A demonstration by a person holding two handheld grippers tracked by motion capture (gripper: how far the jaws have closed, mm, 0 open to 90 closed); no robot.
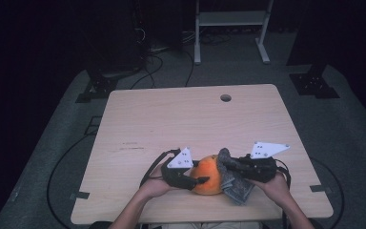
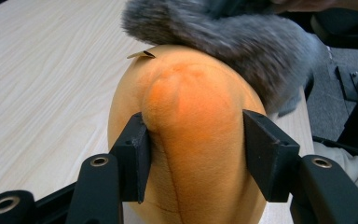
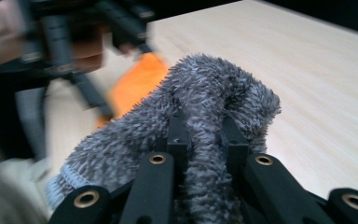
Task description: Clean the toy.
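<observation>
Each hand-held gripper (image 1: pixel 198 180) black w/ 2 blocky jaws, brass-ringed screw holes, white 3-cornered top plate, black cable.

The far tabletop (image 1: pixel 186 114) lies open; orange plush (image 1: pixel 208 175) and grey cloth (image 1: pixel 236 187) crowd the near edge.

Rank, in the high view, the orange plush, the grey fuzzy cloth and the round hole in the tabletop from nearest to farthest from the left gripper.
1. Orange plush: between the jaws of the left gripper, pinched.
2. Grey fuzzy cloth: just beyond the plush, on its right, in the right gripper.
3. Round hole: far up the table, near its back edge.
</observation>
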